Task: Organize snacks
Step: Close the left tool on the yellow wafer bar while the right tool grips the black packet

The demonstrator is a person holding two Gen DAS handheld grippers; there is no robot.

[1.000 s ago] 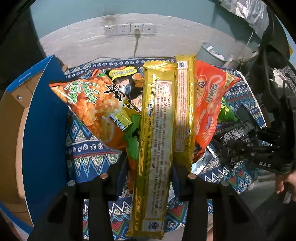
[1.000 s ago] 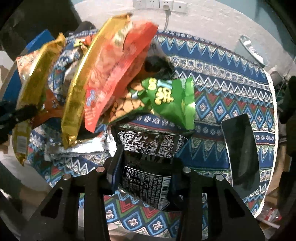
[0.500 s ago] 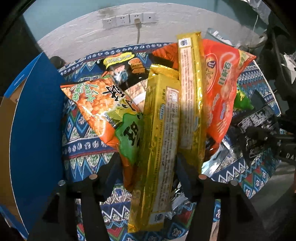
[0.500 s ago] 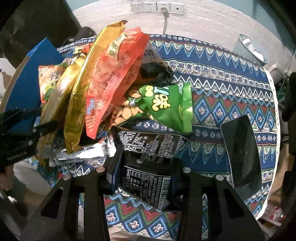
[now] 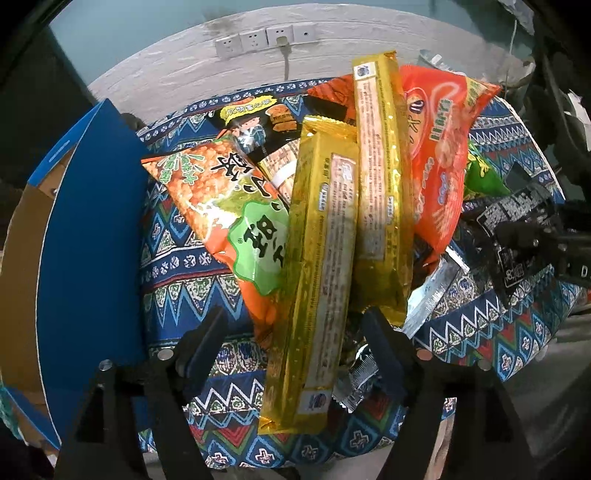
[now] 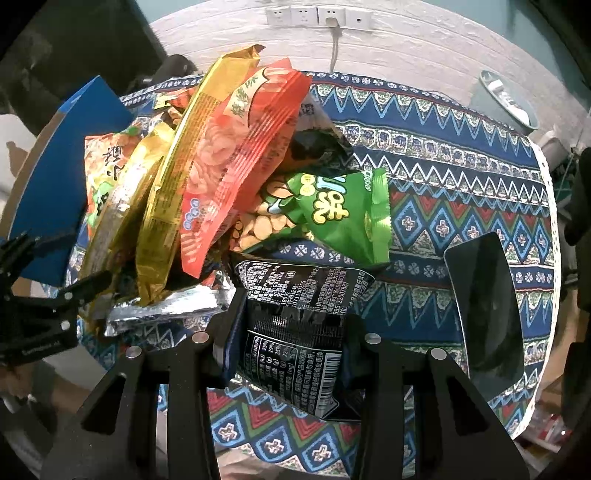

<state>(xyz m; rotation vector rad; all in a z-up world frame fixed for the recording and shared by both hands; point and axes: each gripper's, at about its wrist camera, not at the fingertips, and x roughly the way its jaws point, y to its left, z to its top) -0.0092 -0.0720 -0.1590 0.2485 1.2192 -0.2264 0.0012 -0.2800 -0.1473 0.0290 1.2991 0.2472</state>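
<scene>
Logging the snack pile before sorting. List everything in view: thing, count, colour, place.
gold packs: 2, gold, long, pile's middle; one lies between the left fingers
orange-green bag: 1, pile's left side
red-orange bag: 1, leaning right of the gold packs
green bag: 1, on the cloth right of the pile
black cartoon bag: 1, back of pile
silver pack: 1, under the pile's near edge
black packet: 1, between the right fingers
blue box: 1, blue outside, brown inside, left of pile
tablecloth: 1, blue patterned
dark tablet: 1, cloth's right edge
wall sockets: row, white
bin: 1, grey-green, by the wall
left gripper: open
right gripper: shut on the black packet
</scene>
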